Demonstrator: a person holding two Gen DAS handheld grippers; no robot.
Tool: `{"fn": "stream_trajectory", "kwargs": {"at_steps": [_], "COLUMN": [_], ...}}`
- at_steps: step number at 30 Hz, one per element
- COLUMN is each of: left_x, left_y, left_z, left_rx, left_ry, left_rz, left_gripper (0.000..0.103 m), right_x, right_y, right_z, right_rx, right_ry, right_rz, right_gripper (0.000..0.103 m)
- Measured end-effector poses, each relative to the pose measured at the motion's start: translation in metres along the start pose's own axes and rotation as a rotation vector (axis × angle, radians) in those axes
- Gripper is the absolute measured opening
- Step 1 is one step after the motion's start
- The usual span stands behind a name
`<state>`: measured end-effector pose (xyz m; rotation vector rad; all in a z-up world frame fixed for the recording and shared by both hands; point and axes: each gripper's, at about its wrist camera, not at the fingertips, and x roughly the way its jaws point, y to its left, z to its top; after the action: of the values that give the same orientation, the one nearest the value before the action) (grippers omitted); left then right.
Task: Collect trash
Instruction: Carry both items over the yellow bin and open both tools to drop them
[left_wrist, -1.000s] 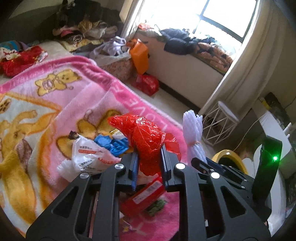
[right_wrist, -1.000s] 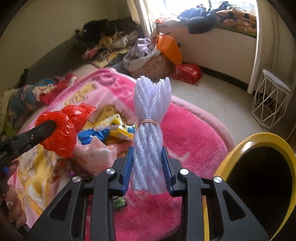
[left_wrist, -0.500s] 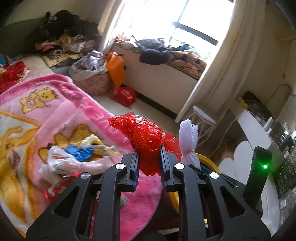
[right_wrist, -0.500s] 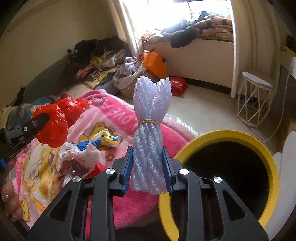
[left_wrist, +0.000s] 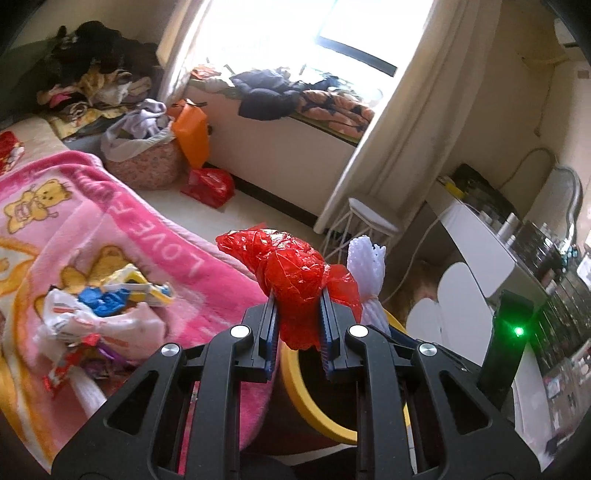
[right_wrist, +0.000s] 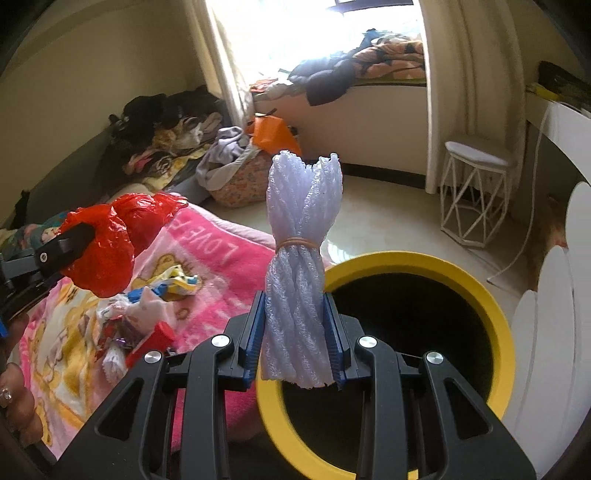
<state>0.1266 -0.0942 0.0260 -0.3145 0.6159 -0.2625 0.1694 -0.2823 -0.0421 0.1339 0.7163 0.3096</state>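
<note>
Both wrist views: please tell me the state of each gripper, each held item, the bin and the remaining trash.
Left gripper: shut on red plastic bag.
Right gripper: shut on white foam net bundle, upright.
Yellow-rimmed bin: open.
Wrapper pile: lying on pink blanket.

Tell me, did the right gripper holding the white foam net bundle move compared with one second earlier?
Yes. The right gripper with the white foam net bundle moved off the pink blanket toward the yellow-rimmed bin.
</note>
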Motion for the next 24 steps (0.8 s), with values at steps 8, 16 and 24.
{"fn": "stream_trajectory", "kwargs": {"at_steps": [8, 16, 24], "left_x": [0.019, 0.038, 0.063], "left_y": [-0.026, -0.043, -0.054], "left_z": [-0.014, -0.027, -0.040], "left_rx": [0.054, 0.088, 0.123], "left_ry": [0.038, 0.086, 0.147], "left_rz": [-0.068, -0.119, -0.157], "left_gripper": [0.013, 0.013, 0.013], "right_x": [-0.006, -0.007, -0.004], "right_y": [-0.037, -0.057, -0.076], "right_z": [-0.011, -0.021, -0.031], "right_rx": [0.075, 0.125, 0.163], "right_ry": [0.013, 0.032, 0.060], "right_rz": [-0.060, -0.094, -0.124], "right_gripper": [0.029, 0.029, 0.031]}}
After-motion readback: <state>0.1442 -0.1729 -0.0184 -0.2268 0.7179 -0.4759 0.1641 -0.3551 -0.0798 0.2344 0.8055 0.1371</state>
